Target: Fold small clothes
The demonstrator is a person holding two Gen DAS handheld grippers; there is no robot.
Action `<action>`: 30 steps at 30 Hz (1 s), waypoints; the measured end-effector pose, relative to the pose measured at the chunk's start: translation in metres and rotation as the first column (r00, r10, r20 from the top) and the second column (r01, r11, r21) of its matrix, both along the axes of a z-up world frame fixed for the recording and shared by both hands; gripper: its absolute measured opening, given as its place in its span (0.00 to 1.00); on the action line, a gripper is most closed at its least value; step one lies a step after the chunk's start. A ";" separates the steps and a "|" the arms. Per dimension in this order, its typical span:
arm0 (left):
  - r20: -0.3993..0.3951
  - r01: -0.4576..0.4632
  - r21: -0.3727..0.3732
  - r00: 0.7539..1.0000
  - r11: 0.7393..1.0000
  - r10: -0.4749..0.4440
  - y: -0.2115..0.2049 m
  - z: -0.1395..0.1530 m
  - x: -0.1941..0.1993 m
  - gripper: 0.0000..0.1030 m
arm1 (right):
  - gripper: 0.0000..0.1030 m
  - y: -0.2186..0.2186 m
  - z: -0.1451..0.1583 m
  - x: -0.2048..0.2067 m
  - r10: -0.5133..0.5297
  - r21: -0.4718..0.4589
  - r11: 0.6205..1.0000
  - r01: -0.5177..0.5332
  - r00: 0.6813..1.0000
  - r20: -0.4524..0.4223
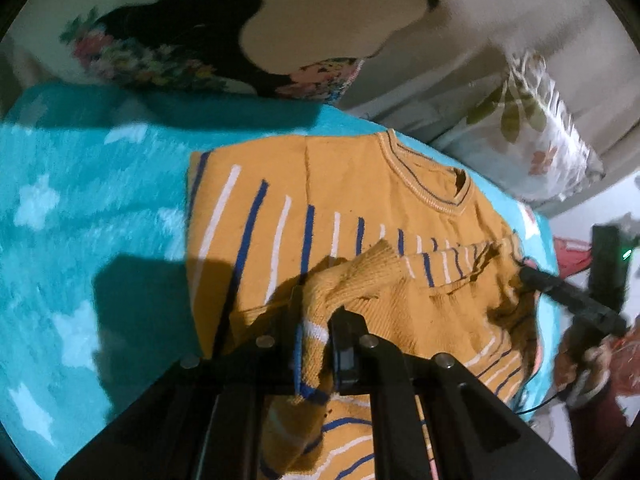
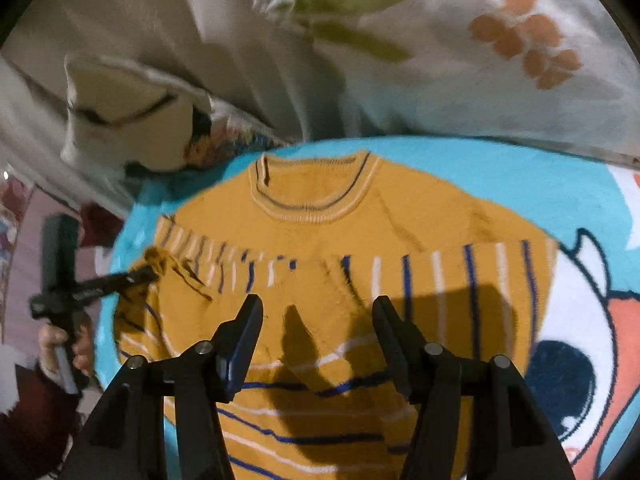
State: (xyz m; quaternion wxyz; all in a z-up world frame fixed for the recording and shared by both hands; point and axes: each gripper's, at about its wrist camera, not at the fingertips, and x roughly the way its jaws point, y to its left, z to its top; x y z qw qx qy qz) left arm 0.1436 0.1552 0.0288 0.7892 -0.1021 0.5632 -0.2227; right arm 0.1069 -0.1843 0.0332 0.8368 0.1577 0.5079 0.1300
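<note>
A small mustard-yellow knit sweater with blue and white stripes lies on a turquoise blanket, collar at the far side. My left gripper is shut on the sweater's sleeve cuff and holds it lifted over the body. The same gripper shows in the right wrist view, pinching the sleeve at the sweater's left edge. My right gripper is open and empty, hovering above the middle of the sweater. It shows in the left wrist view at the sweater's right edge.
The turquoise blanket has white stars and a cartoon print. A floral pillow and white bedding lie behind the sweater. A dark floral garment lies at the back left.
</note>
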 end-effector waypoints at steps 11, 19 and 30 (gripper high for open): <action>0.020 -0.042 -0.041 0.999 0.998 0.043 0.002 0.017 0.014 0.10 | 0.06 0.001 0.014 -0.001 -0.054 -0.098 0.993 0.059 0.997 0.055; -0.035 -0.057 -0.023 0.998 0.998 0.056 -0.021 -0.012 0.047 0.12 | 0.06 -0.046 -0.006 0.018 -0.217 -0.074 0.974 0.216 0.976 -0.009; -0.080 -0.250 -0.113 0.967 0.962 0.242 0.023 -0.013 0.041 0.36 | 0.17 -0.046 -0.007 0.017 -0.237 -0.145 0.961 0.236 0.971 0.012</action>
